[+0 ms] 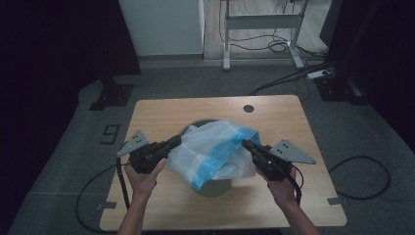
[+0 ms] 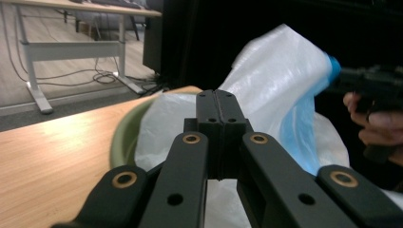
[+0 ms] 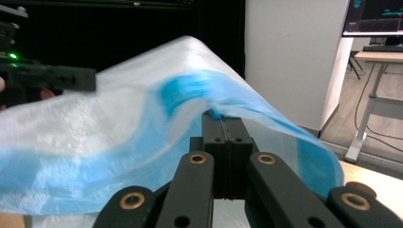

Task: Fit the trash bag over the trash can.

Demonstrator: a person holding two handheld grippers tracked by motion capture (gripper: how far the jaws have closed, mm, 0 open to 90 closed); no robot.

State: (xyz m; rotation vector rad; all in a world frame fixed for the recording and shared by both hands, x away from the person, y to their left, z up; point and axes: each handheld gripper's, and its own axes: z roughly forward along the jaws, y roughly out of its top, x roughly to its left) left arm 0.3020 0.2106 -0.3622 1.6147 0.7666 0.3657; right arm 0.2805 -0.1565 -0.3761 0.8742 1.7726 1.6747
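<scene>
Light wooden table (image 1: 161,110), green bin (image 1: 215,188) standing on it, grey floor beneath

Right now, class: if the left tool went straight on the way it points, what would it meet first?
The left tool points right across the table, already shut on the white and blue plastic bag. Going straight on, it would push deeper into the bag draped over the green bin, probably toward the right tool beyond.

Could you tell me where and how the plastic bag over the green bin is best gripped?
Grip the plastic bag by its blue-banded rim, thin film that closed jaws can pinch flat. Come level from opposite sides, as the left gripper and right gripper do, so the mouth spreads over the bin.
</scene>
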